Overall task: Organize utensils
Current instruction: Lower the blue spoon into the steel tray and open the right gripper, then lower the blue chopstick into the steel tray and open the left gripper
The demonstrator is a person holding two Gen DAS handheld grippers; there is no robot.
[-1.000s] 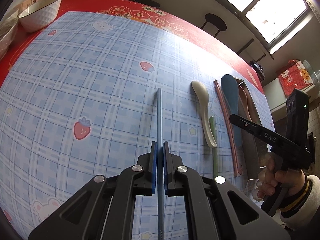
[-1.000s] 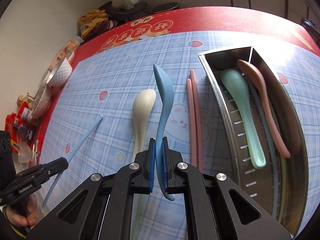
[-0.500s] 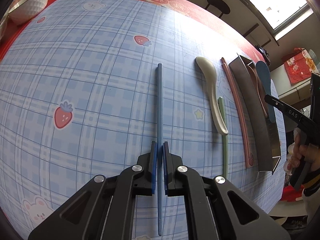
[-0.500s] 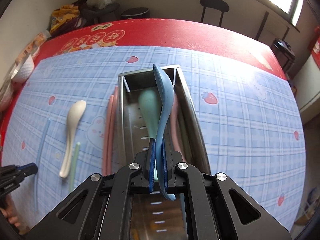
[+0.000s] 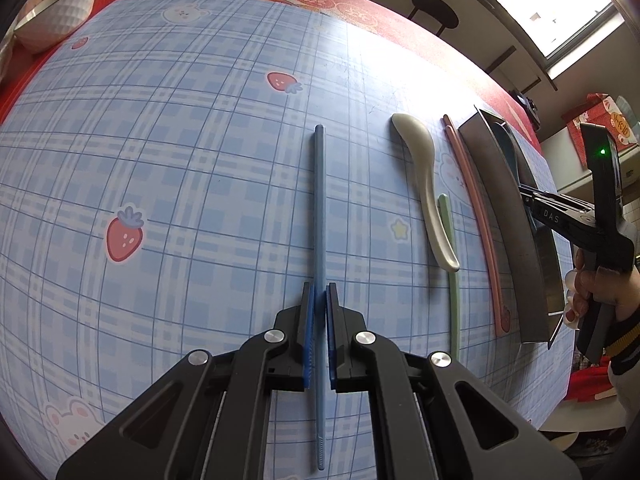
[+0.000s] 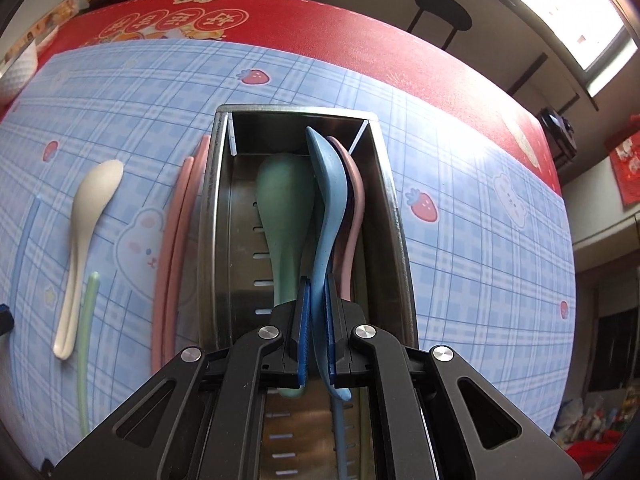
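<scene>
My left gripper is shut on a blue chopstick that lies along the checked blue tablecloth. My right gripper is shut on a blue spoon and holds it low inside the steel utensil tray, between a green spoon and a pink spoon. On the cloth left of the tray lie two pink chopsticks, a cream spoon and a green chopstick. The right gripper also shows in the left wrist view, over the tray.
A white bowl stands at the far left corner of the table on the red cloth. A black stool stands beyond the far edge. The table's right edge lies just past the tray.
My right gripper has carried the blue spoon from over the cloth to the tray and lowered it inside. My left gripper still holds the blue chopstick and has shifted slightly.
</scene>
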